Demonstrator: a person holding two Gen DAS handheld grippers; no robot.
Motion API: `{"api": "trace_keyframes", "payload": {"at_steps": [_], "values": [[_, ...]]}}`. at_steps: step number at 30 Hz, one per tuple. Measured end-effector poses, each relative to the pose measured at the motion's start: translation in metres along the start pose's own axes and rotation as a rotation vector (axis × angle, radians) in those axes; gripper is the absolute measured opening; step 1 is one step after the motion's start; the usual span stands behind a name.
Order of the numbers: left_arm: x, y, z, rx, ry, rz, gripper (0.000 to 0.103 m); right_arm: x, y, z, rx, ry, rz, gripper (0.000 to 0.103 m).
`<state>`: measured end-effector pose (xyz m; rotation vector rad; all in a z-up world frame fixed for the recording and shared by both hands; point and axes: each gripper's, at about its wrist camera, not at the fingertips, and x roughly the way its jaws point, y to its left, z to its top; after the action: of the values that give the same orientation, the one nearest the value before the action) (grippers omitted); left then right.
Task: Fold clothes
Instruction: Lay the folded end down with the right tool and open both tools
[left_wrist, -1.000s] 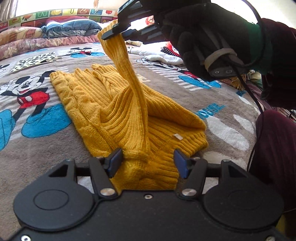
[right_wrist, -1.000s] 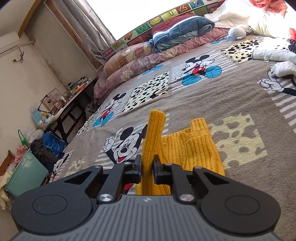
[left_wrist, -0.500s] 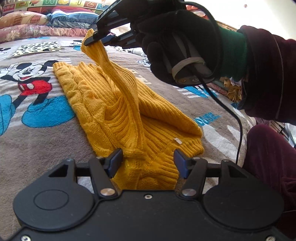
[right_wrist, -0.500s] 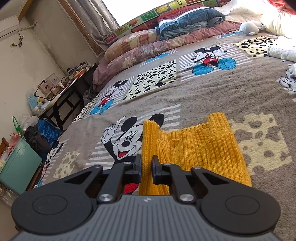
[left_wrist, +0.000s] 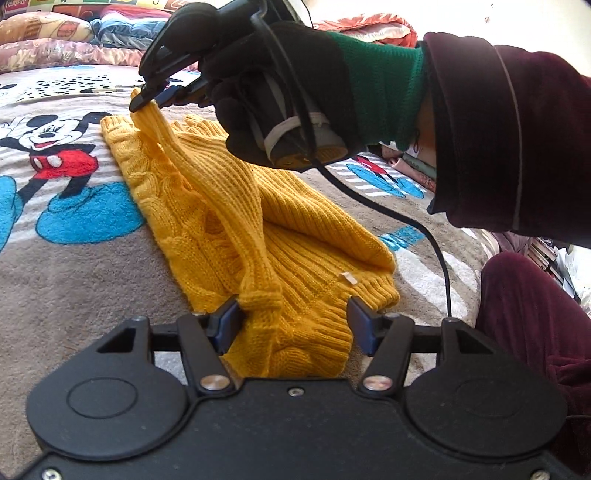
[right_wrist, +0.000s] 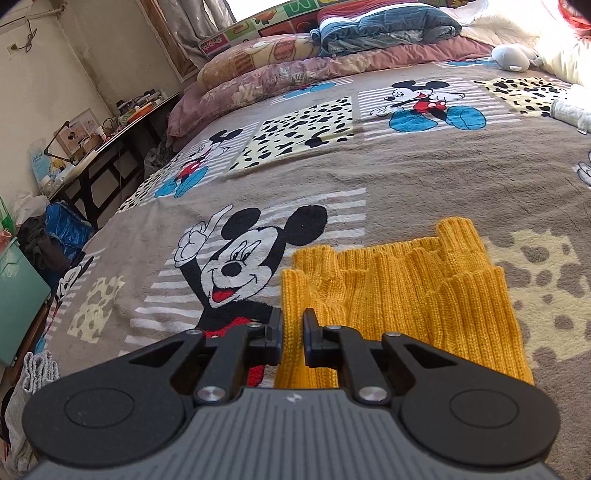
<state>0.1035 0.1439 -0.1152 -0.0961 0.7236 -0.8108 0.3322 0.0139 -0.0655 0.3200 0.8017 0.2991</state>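
Note:
A mustard-yellow knit sweater (left_wrist: 280, 236) lies folded lengthwise on the Mickey Mouse blanket (left_wrist: 74, 266). My left gripper (left_wrist: 293, 325) is open, its jaws apart over the sweater's near end, with knit bunched against the left finger. My right gripper (right_wrist: 293, 334) is shut on the cuff of a sleeve (right_wrist: 291, 295) and holds it low over the sweater's far end (right_wrist: 424, 288). In the left wrist view the right gripper (left_wrist: 147, 101) shows in a black-gloved hand, with the sleeve (left_wrist: 221, 192) stretched back toward my left gripper.
Pillows and folded bedding (right_wrist: 369, 40) line the far edge of the bed. A cluttered desk (right_wrist: 103, 140) and a green bin (right_wrist: 18, 295) stand left of the bed. The person's dark red leg (left_wrist: 535, 332) is at the near right.
My right gripper has come down and forward with the sleeve cuff, from high above the sweater to just over its far end. My left gripper has stayed open in place.

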Motion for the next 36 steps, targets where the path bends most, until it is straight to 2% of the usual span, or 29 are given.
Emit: {"api": "trace_keyframes", "payload": {"at_steps": [2, 9, 13, 17, 23, 28, 33, 36], "values": [[0.000, 0.001, -0.001, -0.001, 0.001, -0.002, 0.060, 0.004, 0.000, 0.001, -0.001, 0.002, -0.002, 0.013], [-0.005, 0.006, 0.000, -0.027, -0.002, -0.002, 0.060, -0.012, -0.010, 0.014, 0.051, -0.060, 0.049, 0.026], [-0.014, 0.010, 0.002, -0.046, -0.008, 0.021, 0.063, -0.040, -0.021, 0.019, 0.014, -0.092, 0.083, 0.029], [-0.027, 0.023, 0.006, -0.081, -0.041, 0.055, 0.063, -0.074, -0.036, 0.008, -0.022, -0.119, 0.103, 0.030], [-0.036, 0.061, 0.025, -0.276, -0.171, 0.108, 0.063, -0.129, -0.043, -0.048, -0.154, -0.154, 0.153, 0.030], [-0.017, 0.101, 0.056, -0.495, -0.250, 0.026, 0.062, -0.161, -0.022, -0.114, -0.338, -0.209, 0.154, 0.030], [0.011, 0.114, 0.083, -0.533, -0.259, 0.033, 0.061, -0.170, 0.005, -0.156, -0.475, -0.241, 0.163, 0.030], [0.027, 0.120, 0.092, -0.515, -0.216, 0.100, 0.058, -0.166, 0.015, -0.167, -0.532, -0.239, 0.157, 0.030]]}}
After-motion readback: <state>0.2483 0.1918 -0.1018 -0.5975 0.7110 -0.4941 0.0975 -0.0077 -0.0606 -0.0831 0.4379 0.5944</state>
